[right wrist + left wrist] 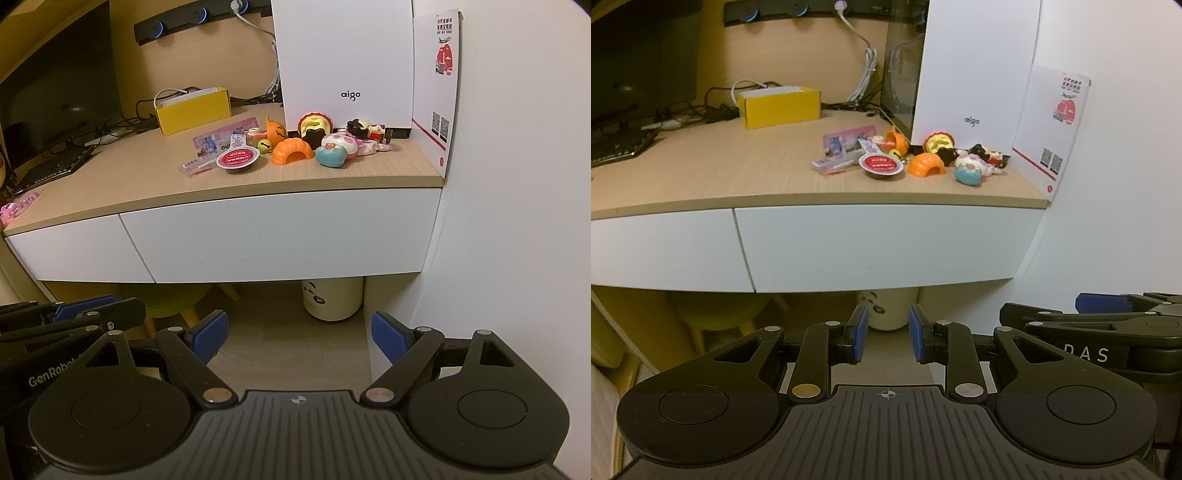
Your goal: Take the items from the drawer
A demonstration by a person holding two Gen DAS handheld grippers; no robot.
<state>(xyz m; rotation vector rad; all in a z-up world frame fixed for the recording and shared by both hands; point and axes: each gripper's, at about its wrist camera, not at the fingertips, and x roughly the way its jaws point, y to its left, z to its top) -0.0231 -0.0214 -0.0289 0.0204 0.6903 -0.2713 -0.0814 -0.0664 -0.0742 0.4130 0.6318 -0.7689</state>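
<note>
A white drawer front (886,247) (284,236) under the wooden desk top is closed, with no handle showing. On the desk above it lies a heap of small toys: an orange arch toy (926,165) (292,150), a red-lidded cup (881,166) (237,158), a blue round toy (968,174) (331,156). My left gripper (887,336) hangs below the drawer, open by a narrow gap, holding nothing. My right gripper (300,338) is open wide and empty, also below the drawer. Each view shows the other gripper at its edge.
A second white drawer front (661,251) (74,251) sits to the left. A white aigo box (975,70) (343,62), a yellow box (779,105) and a monitor (55,88) stand on the desk. A white bin (332,299) is under it; a wall is on the right.
</note>
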